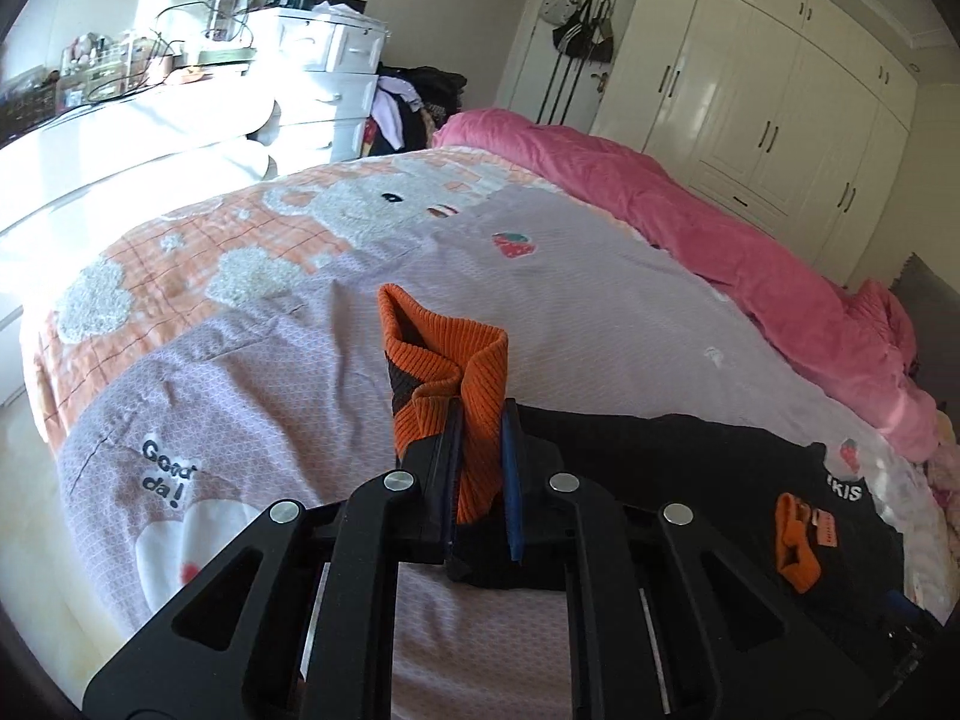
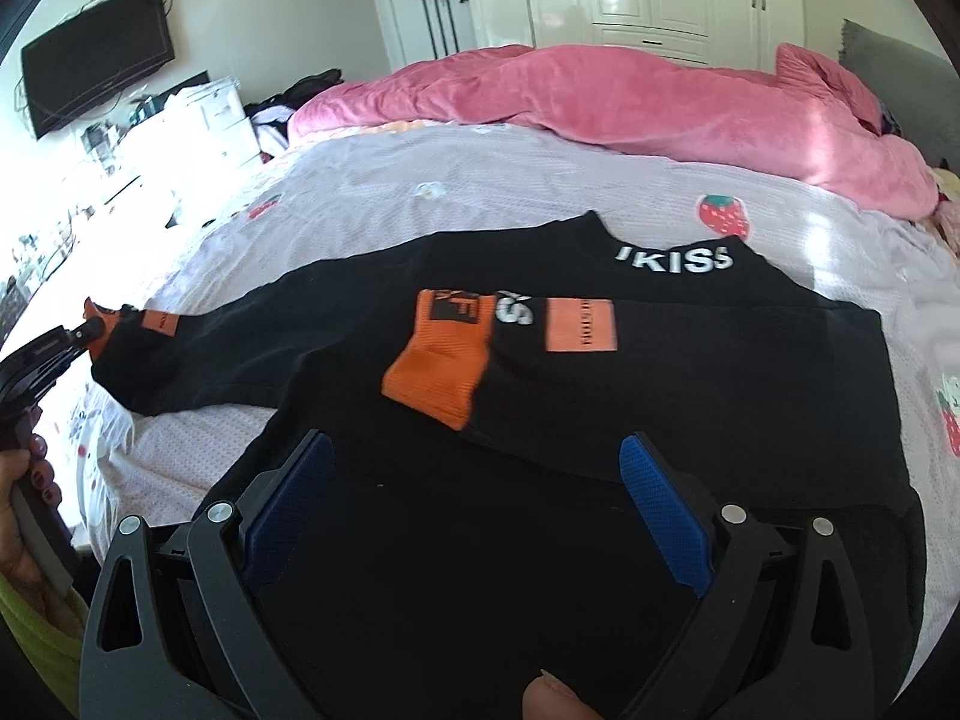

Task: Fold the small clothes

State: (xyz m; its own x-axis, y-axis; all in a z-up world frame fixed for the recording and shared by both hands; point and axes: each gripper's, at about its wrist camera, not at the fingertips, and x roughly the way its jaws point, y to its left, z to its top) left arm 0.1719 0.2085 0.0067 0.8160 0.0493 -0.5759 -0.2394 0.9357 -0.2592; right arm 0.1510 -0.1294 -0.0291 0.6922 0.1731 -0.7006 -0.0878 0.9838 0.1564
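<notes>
A small black sweater (image 2: 630,408) with orange cuffs and white "KISS" lettering lies on the bed. One sleeve is folded across its chest, orange cuff (image 2: 438,369) on top. My left gripper (image 1: 480,420) is shut on the other sleeve's orange cuff (image 1: 444,360) and holds it up off the bed; it also shows at the left of the right wrist view (image 2: 90,330). My right gripper (image 2: 480,462) is open and empty, just above the sweater's lower part. The sweater body (image 1: 720,480) lies to the right in the left wrist view.
The bed has a lilac cover (image 1: 300,372) with bear and strawberry patches. A pink quilt (image 2: 600,102) is bunched along the far side. White drawers (image 1: 330,90) and a cluttered desk stand beyond the bed's foot, wardrobes (image 1: 780,90) behind.
</notes>
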